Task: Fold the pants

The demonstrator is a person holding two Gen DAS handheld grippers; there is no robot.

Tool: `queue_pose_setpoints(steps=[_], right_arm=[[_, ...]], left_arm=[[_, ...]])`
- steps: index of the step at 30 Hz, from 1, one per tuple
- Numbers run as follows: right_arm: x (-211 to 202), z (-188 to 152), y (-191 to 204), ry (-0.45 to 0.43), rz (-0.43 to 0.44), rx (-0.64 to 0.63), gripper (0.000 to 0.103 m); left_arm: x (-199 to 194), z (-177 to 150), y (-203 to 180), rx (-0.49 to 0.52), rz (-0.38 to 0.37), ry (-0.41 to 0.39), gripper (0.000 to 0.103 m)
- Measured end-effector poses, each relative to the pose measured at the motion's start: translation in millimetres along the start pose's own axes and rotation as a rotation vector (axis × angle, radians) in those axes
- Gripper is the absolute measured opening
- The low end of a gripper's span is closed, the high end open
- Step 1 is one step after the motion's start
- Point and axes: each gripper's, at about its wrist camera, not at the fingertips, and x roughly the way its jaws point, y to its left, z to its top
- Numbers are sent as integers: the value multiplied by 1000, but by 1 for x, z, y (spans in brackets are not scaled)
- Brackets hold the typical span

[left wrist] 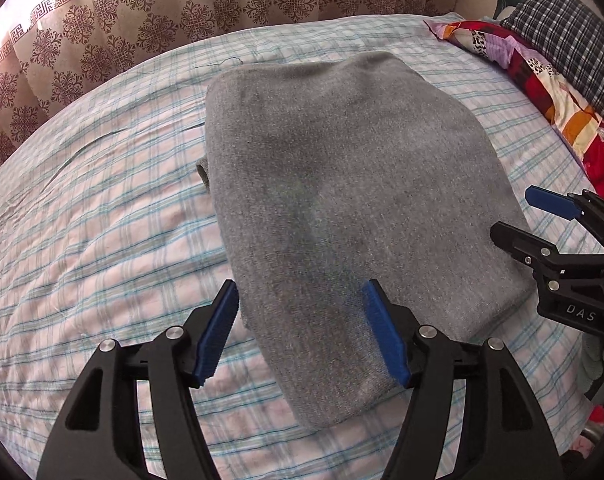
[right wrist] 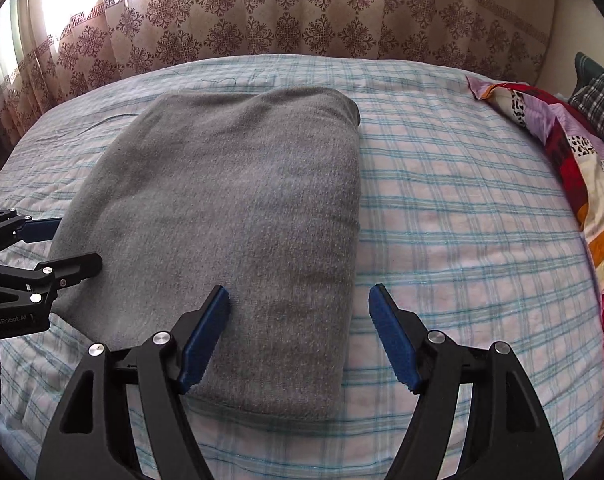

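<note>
Pants, grey knit fabric, lie folded into a thick rectangular stack on the bed, which carries a pale sheet checked in blue and pink. In the right wrist view the stack occupies the middle-left of the mattress, long axis running away from the cameras toward the patterned brown curtain. Layers appear aligned; one small flap of grey cloth protrudes at the left edge in the left wrist view.

Left gripper: fingers spread wide, nothing held, positioned over the near left corner of the stack. Right gripper: fingers likewise spread, empty, straddling the near right edge of the stack. Whether either touches the fabric cannot be determined. Each gripper also appears at the margin of the other's view.

Judgement: placement at the two near corners suits either a release after the last fold or a paired pinch for one further fold away from the operator. The task appears largely complete.

A multicoloured patchwork quilt and dark plaid pillow lie at the right side of the bed, well apart from the stack
</note>
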Motion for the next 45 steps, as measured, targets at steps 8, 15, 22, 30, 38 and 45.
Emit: queue_pose_setpoints(steps=[8,15,22,30,38,45], right_arm=[[11,-6,-11,27,42,81,77],[-20,-3,-11,-34,40,100,78],[-74,-2,-26,-171,8,197,79],[-136,-8,-32,-346,-76,233,88],[-156,-22,-20,-346,-74,199,95],[-164,-35,-4,-336,-84,147,95]], left_arm=[[14,-3,2,-18,28,41,79],[-10,0,-10,32,122,6,82],[-55,8,-21,15,172,-92,94],[-113,17,-38,-18,229,-201,100],[-154,7,-42,-89,215,-262,100],[-167,-4,-40,-115,167,-265,100]])
